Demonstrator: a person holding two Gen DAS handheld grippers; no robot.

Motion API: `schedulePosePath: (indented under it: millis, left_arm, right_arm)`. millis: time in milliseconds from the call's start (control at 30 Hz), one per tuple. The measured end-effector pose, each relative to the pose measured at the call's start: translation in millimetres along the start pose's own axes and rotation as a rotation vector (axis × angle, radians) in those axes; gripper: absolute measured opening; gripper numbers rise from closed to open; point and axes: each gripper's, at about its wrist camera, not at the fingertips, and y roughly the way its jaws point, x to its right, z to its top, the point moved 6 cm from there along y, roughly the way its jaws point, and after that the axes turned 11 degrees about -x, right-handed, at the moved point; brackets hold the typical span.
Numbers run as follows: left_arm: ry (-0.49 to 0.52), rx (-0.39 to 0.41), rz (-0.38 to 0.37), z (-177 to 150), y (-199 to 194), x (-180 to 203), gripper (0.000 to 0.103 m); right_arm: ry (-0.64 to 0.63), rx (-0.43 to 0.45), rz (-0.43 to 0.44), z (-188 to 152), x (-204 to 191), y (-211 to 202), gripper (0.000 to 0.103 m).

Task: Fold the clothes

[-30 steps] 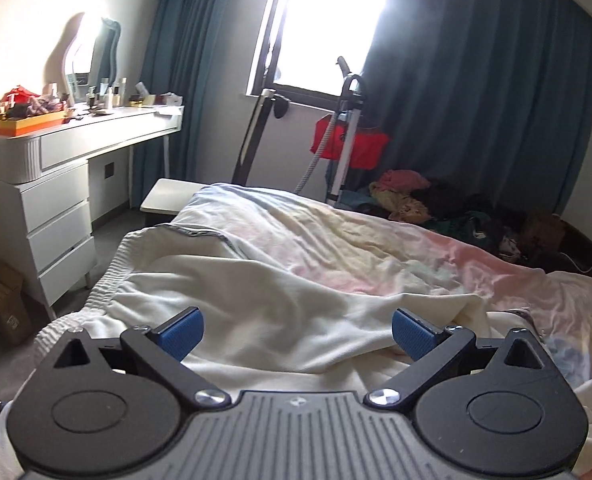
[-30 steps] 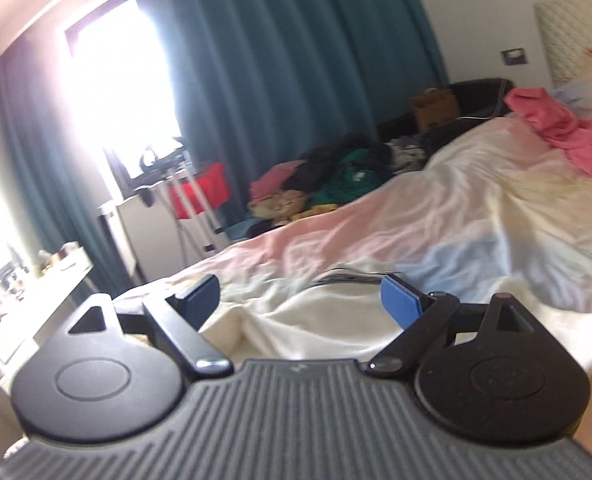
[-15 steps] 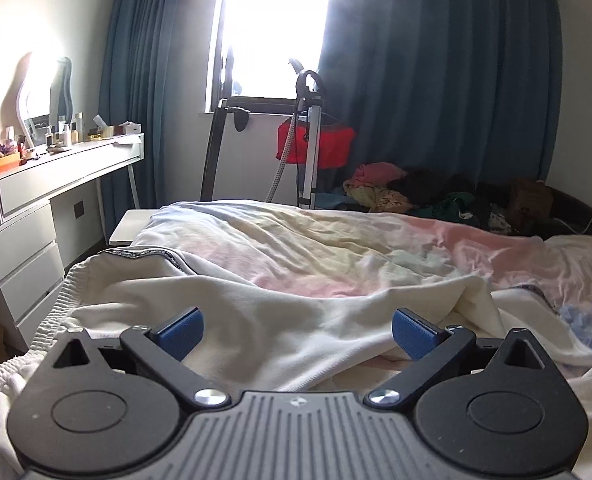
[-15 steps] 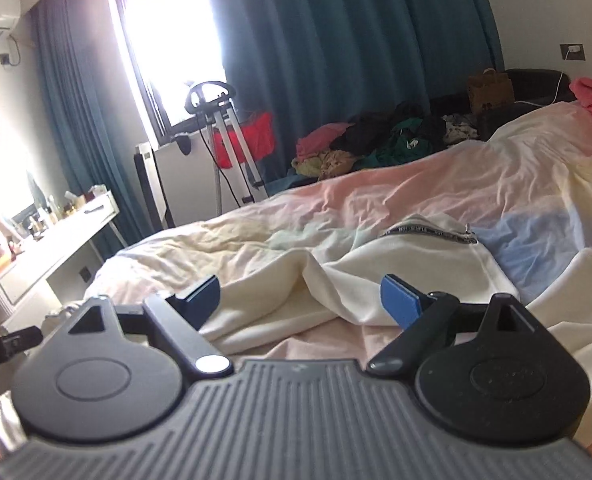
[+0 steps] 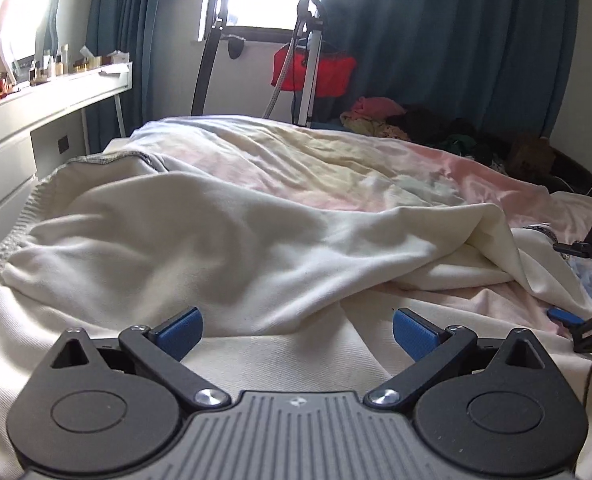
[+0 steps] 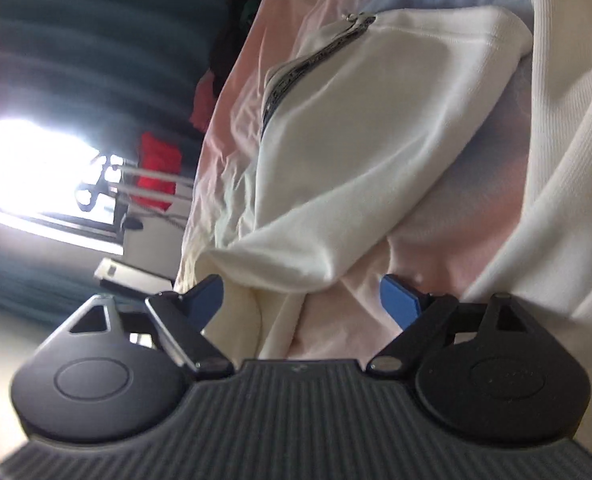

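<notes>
Low wrist views, shared garment (image 5: pixel 224 248)

A cream-white garment (image 5: pixel 224 240) with a zipper lies rumpled, partly folded over.

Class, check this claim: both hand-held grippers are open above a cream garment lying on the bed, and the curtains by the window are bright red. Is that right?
One detail is wrong. The curtains are dark teal-blue, not red, as the left wrist view shows. The rest stands: the left hand-held gripper and the right hand-held gripper are open over the cream garment on the bed.
</notes>
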Motion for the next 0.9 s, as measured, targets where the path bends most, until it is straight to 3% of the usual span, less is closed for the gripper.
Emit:
schedulePosePath:
  millis: [100, 200, 267, 300, 333, 433, 500, 633, 767, 900]
  left_arm:
    - [0.002, -0.034, -0.028, -7, 7, 1, 0.102]
    - [0.033, -0.024, -0.009, -12, 9, 6, 0.102]
    - [0.054, -0.017, 0.008, -14, 11, 11, 0.102]
    - [0.061, -0.015, 0.016, -14, 12, 14, 0.102]
    - [0.065, -0.014, 0.019, -14, 13, 16, 0.102]
    - [0.063, -0.012, 0.014, -14, 14, 20, 0.102]
    - [0.062, -0.004, 0.012, -12, 13, 20, 0.102]
    - [0.061, 0.019, 0.006, -7, 10, 19, 0.102]
    - [0.021, 0.029, -0.027, 0, 11, 9, 0.102]
    - [-0.055, 0.001, -0.053, 6, 16, -7, 0.102]
  right_arm:
    - [0.023, 0.078, -0.031, 16, 4, 4, 0.077]
    - [0.096, 0.154, -0.061, 36, 24, -2, 0.061]
    - [0.154, 0.182, -0.069, 47, 39, -9, 0.039]
    - [0.177, 0.196, -0.077, 53, 46, -12, 0.033]
    - [0.174, 0.204, -0.087, 58, 49, -15, 0.024]
    - [0.123, 0.220, -0.115, 72, 49, -19, 0.010]
    - [0.065, 0.226, -0.177, 81, 37, -18, 0.007]
    - [-0.099, 0.253, -0.248, 105, -36, -17, 0.006]
    - [-0.295, 0.287, -0.230, 132, -155, -20, 0.006]
    - [-0.463, 0.398, -0.153, 152, -259, -43, 0.006]
